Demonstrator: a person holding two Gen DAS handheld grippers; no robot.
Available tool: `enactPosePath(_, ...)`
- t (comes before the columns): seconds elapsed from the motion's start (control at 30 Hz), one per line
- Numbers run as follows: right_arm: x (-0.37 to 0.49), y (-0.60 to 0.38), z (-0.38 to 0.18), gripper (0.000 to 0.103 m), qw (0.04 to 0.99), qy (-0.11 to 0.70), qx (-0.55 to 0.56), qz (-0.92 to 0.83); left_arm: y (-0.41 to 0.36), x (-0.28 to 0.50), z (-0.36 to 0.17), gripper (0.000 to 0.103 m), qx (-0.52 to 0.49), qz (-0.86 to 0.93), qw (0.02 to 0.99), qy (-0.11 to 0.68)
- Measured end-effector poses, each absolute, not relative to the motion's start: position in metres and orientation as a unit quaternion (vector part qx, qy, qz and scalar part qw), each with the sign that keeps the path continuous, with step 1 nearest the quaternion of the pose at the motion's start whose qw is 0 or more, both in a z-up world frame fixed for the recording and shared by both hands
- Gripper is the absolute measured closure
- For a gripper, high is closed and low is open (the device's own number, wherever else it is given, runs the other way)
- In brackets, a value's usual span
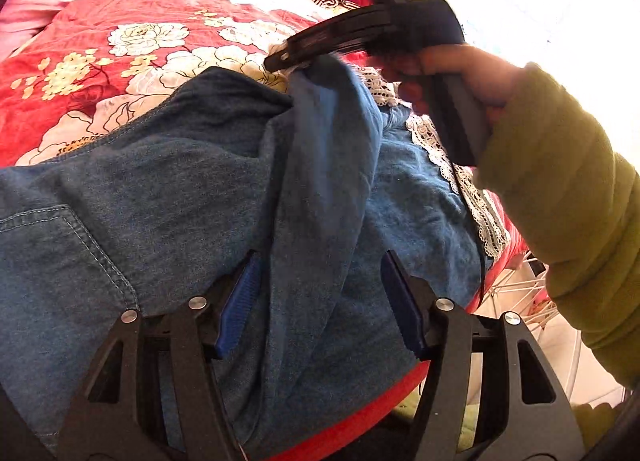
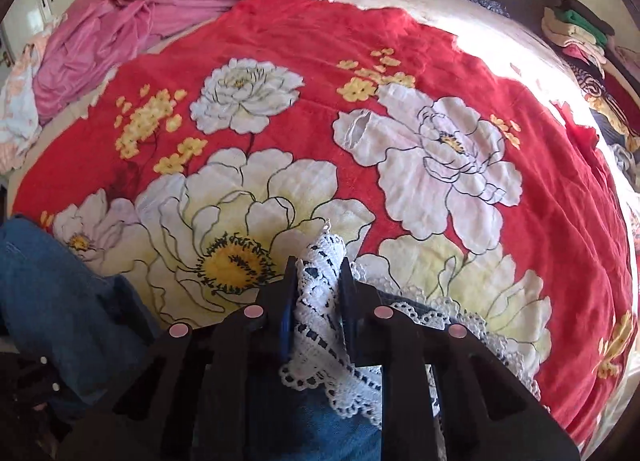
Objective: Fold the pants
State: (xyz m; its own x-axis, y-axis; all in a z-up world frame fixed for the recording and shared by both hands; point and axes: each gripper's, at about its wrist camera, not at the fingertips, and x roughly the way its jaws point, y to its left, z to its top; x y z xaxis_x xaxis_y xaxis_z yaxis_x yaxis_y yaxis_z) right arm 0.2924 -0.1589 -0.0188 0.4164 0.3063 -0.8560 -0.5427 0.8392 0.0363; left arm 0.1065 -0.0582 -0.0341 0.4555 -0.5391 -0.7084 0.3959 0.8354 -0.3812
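Our right gripper (image 2: pixel 318 289) is clamped on the lace-trimmed hem (image 2: pixel 320 325) of the pants (image 1: pixel 200 201) on the bed (image 2: pixel 400 61); the leg runs toward six o'clock. Our left gripper (image 1: pixel 320 297) gapes half-wide, straddling a denim ridge unpinched.

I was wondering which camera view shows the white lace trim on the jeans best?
The right wrist view: the lace trim fills the middle, sharp, clamped between the right tongs. The left wrist view shows it only as a narrow strip along the jeans' far edge, partly behind the hand.
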Motion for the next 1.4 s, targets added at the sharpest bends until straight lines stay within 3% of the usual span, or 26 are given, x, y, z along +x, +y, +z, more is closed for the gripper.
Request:
enactPosePath(0.3, 0.242, -0.245, 0.06, 0.088, 0.887, 0.388, 0.025, 0.249, -0.062, 0.107, -0.029, 0.049, -0.063, -0.273, 0.859, 0.429)
enactPosePath(0.33, 0.239, -0.254, 0.065, 0.088, 0.89, 0.382, 0.04, 0.246, -0.064, 0.106, -0.028, 0.053, -0.059, -0.272, 0.861, 0.426)
enactPosePath(0.4, 0.226, -0.272, 0.07, 0.088, 0.895, 0.372, 0.067, 0.237, -0.065, 0.105, -0.025, 0.09, -0.056, -0.273, 0.864, 0.42)
enactPosePath(0.47, 0.208, -0.289, 0.07, 0.088, 0.898, 0.364, 0.091, 0.229, -0.063, 0.103, -0.021, 0.102, -0.054, -0.271, 0.867, 0.415)
enactPosePath(0.7, 0.126, -0.352, 0.057, 0.088, 0.893, 0.364, 0.165, 0.206, -0.051, 0.091, -0.01, 0.102, -0.021, -0.269, 0.881, 0.388)
enactPosePath(0.83, 0.09, -0.365, 0.028, 0.085, 0.879, 0.409, 0.164, 0.184, -0.046, 0.082, -0.014, 0.102, -0.016, -0.272, 0.879, 0.392)
enactPosePath(1.03, 0.072, -0.369, -0.006, 0.078, 0.858, 0.454, 0.159, 0.18, -0.045, 0.074, -0.02, 0.102, -0.007, -0.258, 0.881, 0.396)
enactPosePath(1.23, 0.067, -0.362, -0.008, 0.08, 0.854, 0.464, 0.136, 0.194, -0.045, 0.066, -0.015, 0.102, 0.002, -0.255, 0.883, 0.393)
enactPosePath(1.3, 0.063, -0.36, -0.009, 0.076, 0.849, 0.47, 0.128, 0.206, -0.045, 0.064, -0.015, 0.102, 0.002, -0.256, 0.884, 0.392)
enactPosePath(1.33, 0.061, -0.358, -0.01, 0.067, 0.848, 0.474, 0.118, 0.208, -0.045, 0.063, -0.015, 0.102, 0.003, -0.255, 0.884, 0.392)
enactPosePath(1.4, 0.056, -0.353, -0.014, 0.063, 0.847, 0.481, 0.097, 0.204, -0.045, 0.062, -0.015, 0.102, 0.004, -0.253, 0.884, 0.392)
